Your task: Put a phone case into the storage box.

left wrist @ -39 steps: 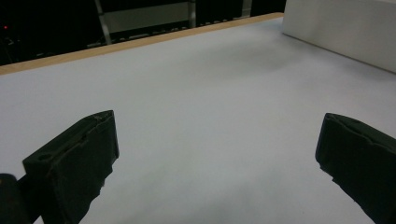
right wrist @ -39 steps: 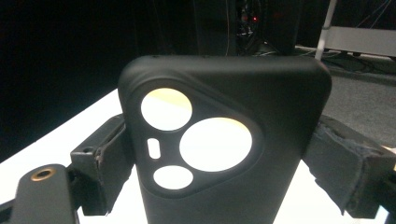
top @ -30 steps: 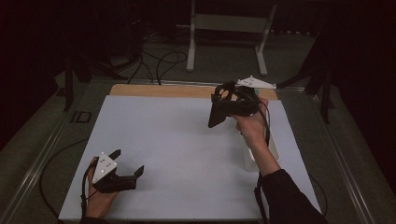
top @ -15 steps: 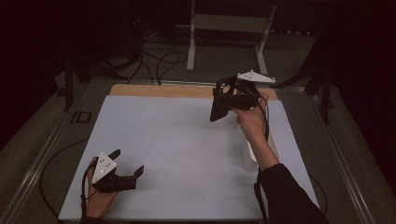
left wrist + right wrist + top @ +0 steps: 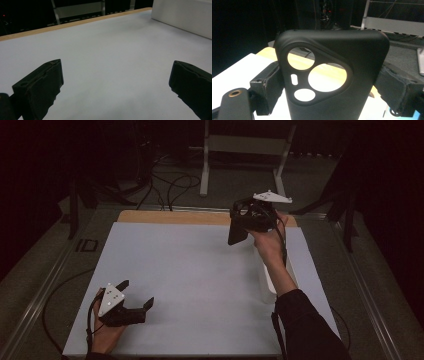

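Your right gripper [image 5: 238, 236] is clamped on a black phone case [image 5: 332, 75], held above the counter [image 5: 200, 270] far-right; the case's bottom is cut off in the right gripper view. Your left gripper [image 5: 136, 296] sits wide apart, holding nothing, near-left. White box [image 5: 185, 17] partly hidden by your forearm.

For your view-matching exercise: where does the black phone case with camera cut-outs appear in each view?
High view: black phone case, upper right of centre, hanging from the right gripper.
Left gripper view: not in it.
Right gripper view: centre, between the fingers.
Shared landmark: wooden table edge.
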Demonstrator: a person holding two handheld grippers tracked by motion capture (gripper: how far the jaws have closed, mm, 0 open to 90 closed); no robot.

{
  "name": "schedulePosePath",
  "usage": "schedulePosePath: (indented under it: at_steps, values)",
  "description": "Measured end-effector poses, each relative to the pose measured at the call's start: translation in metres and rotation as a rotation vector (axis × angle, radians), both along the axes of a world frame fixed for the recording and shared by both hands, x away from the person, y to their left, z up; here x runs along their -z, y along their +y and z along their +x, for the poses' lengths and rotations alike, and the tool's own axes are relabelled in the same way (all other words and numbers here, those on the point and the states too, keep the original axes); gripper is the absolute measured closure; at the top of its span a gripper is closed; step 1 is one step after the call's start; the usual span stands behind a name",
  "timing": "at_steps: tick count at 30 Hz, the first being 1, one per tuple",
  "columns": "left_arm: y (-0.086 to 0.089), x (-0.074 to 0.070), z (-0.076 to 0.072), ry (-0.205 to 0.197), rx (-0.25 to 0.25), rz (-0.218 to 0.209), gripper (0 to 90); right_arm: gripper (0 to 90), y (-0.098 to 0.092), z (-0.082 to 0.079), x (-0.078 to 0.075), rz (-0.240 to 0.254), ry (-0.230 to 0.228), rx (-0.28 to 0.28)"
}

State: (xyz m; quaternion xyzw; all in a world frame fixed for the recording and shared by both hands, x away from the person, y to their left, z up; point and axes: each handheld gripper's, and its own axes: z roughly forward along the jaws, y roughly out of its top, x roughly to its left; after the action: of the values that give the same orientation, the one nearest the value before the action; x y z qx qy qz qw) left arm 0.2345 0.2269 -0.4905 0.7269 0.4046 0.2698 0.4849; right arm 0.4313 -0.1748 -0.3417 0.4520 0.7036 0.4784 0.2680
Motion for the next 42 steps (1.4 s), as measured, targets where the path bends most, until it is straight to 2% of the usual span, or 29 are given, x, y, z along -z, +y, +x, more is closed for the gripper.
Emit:
schedulePosePath:
  at_steps: [17,42]
  values:
    - [0.0,0.0,0.0,-0.001,0.0,-0.002,0.1,13.6,-0.02,0.011,-0.002,0.002,0.009,0.075]
    - [0.0,0.0,0.0,-0.002,-0.002,0.0,0.1,13.6,-0.04,0.017,-0.007,-0.012,0.008,0.134]
